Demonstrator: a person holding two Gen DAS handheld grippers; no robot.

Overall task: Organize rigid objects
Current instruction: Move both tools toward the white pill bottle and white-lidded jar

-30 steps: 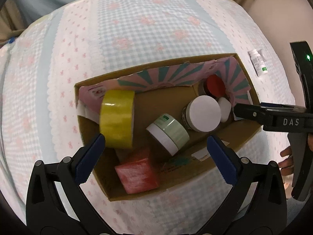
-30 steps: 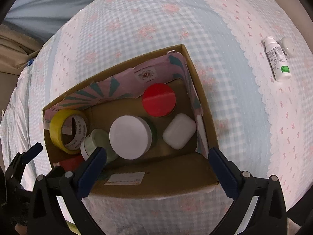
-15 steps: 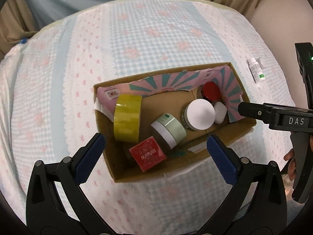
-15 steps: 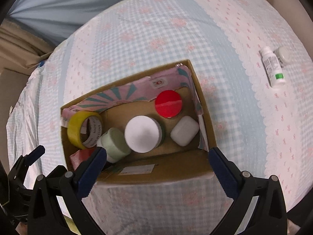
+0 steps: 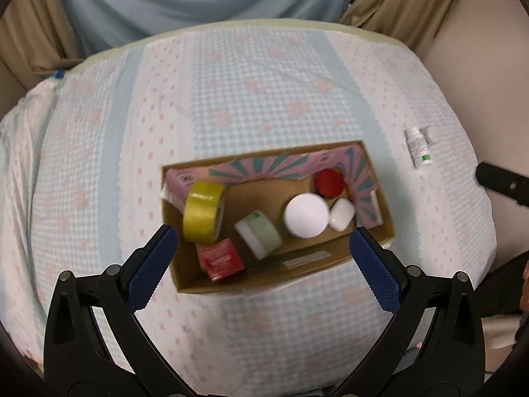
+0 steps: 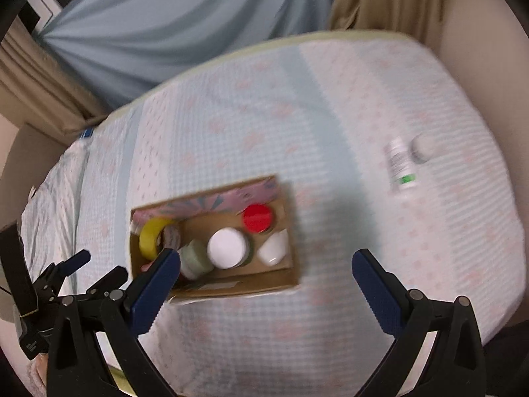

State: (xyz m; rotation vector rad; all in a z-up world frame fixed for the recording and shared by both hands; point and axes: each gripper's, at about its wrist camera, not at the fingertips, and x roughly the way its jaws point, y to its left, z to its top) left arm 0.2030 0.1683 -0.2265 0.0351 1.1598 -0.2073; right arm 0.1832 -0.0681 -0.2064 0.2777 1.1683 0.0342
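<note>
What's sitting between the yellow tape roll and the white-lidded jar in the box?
In the left wrist view, a pale green jar lying on its side sits between the yellow tape roll and the white-lidded jar; a red box lies just nearer.

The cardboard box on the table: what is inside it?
Inside the cardboard box: a yellow tape roll, a red box, a green jar on its side, a white-lidded jar, a red-lidded jar and a white case. The box floor under them is hidden.

Soft, even indoor light, faint shadows, heavy fisheye bending with dark corners, motion blur strongest in right view.
</note>
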